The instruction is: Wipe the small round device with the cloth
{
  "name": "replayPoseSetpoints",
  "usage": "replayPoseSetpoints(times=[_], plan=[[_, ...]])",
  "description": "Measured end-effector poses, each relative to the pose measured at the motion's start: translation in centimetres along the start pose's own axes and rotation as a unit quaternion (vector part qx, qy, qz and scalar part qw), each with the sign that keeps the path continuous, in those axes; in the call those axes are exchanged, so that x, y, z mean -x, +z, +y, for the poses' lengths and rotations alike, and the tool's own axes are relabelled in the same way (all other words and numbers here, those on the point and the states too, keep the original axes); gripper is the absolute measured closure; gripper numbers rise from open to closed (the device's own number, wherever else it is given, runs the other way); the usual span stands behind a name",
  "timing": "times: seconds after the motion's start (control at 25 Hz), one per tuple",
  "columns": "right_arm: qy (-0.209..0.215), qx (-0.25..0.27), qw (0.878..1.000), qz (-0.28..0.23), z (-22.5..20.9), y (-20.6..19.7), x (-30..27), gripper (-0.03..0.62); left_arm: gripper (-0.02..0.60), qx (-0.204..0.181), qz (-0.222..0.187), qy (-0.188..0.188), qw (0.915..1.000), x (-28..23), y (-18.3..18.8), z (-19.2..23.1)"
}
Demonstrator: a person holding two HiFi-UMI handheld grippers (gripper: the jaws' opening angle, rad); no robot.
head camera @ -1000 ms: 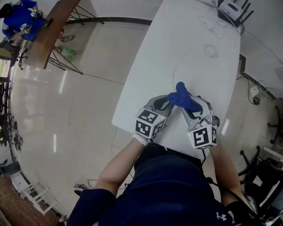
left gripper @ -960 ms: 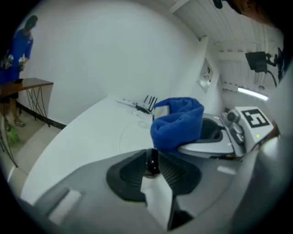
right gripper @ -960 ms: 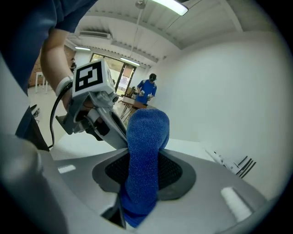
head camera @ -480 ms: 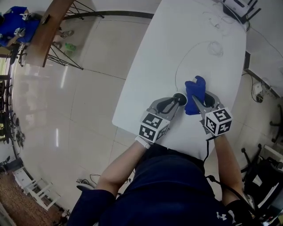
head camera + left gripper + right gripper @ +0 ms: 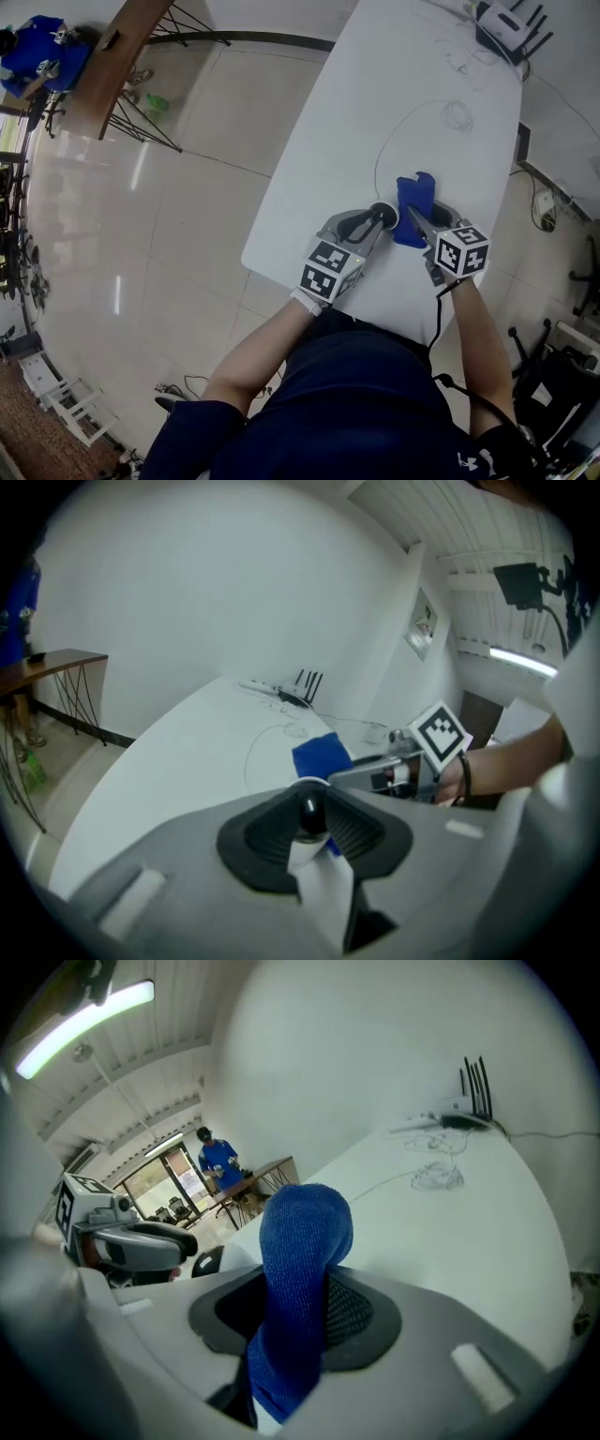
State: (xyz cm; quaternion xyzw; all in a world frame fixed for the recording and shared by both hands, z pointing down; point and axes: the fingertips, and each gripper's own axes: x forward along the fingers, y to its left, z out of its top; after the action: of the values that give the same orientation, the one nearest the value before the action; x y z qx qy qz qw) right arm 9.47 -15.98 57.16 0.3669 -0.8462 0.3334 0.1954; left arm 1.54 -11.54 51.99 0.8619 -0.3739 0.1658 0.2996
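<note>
In the head view my left gripper (image 5: 379, 219) is shut on a small round black device (image 5: 382, 214) just above the white table (image 5: 328, 159). In the left gripper view the device (image 5: 307, 816) sits pinched between the dark pads, a white rim showing at its top. My right gripper (image 5: 418, 219) is close beside it on the right, shut on a blue cloth (image 5: 413, 201) that sticks out past its tips. The cloth (image 5: 298, 1269) stands up between the right jaws; the device (image 5: 208, 1260) and left gripper show at that view's left. Cloth and device are apart.
A thin white cable (image 5: 386, 142) curves from the device up the table to a coiled bundle (image 5: 457, 114). A router with antennas (image 5: 502, 24) stands at the far end. The table's left edge (image 5: 281, 202) drops to tiled floor. A wooden table (image 5: 103, 66) stands far left.
The right gripper has come off the device, rolled over and sunk to the right with the cloth. The device, hidden under the cloth before, now shows. The left gripper has stayed put.
</note>
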Motion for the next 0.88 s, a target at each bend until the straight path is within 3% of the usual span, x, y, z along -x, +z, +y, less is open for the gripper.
replayPoseSetpoints(times=[0.08,0.16,0.24,0.36,0.48,0.56,0.64,0.8,0.88], plan=[[-0.008,0.059,0.997,-0.042,1.3,2.9,2.0,0.442,0.494,-0.011,-0.002,-0.007,0.9999,0.2,0.6,-0.6],[-0.016,0.158,0.985,-0.069,3.4,5.3,3.7,0.442,0.494,-0.028,-0.004,-0.009,0.9996,0.1,1.0,-0.9],[-0.008,0.258,0.963,-0.077,6.5,6.9,4.7,0.444,0.494,-0.044,-0.003,-0.003,0.9990,-0.2,0.9,-0.8],[0.003,0.368,0.928,-0.055,10.2,7.4,4.7,0.445,0.484,-0.050,0.004,0.015,0.9986,-0.7,0.2,-0.4],[-0.004,0.469,0.883,-0.009,11.2,6.0,3.6,0.445,0.469,-0.050,0.013,0.032,0.9982,-1.1,-0.4,-0.3],[0.000,0.510,0.860,0.018,11.0,4.7,2.9,0.445,0.468,-0.049,0.013,0.035,0.9981,-1.3,-0.5,-0.4],[0.008,0.516,0.856,0.034,10.5,3.9,2.4,0.445,0.469,-0.049,0.012,0.034,0.9982,-1.3,-0.5,-0.5],[0.020,0.468,0.882,0.054,8.2,4.7,2.0,0.445,0.476,-0.045,0.008,0.031,0.9985,-1.3,-0.4,-0.5],[0.026,0.453,0.888,0.075,6.8,4.9,1.4,0.445,0.479,-0.040,0.004,0.031,0.9987,-1.2,-0.4,-0.4]])
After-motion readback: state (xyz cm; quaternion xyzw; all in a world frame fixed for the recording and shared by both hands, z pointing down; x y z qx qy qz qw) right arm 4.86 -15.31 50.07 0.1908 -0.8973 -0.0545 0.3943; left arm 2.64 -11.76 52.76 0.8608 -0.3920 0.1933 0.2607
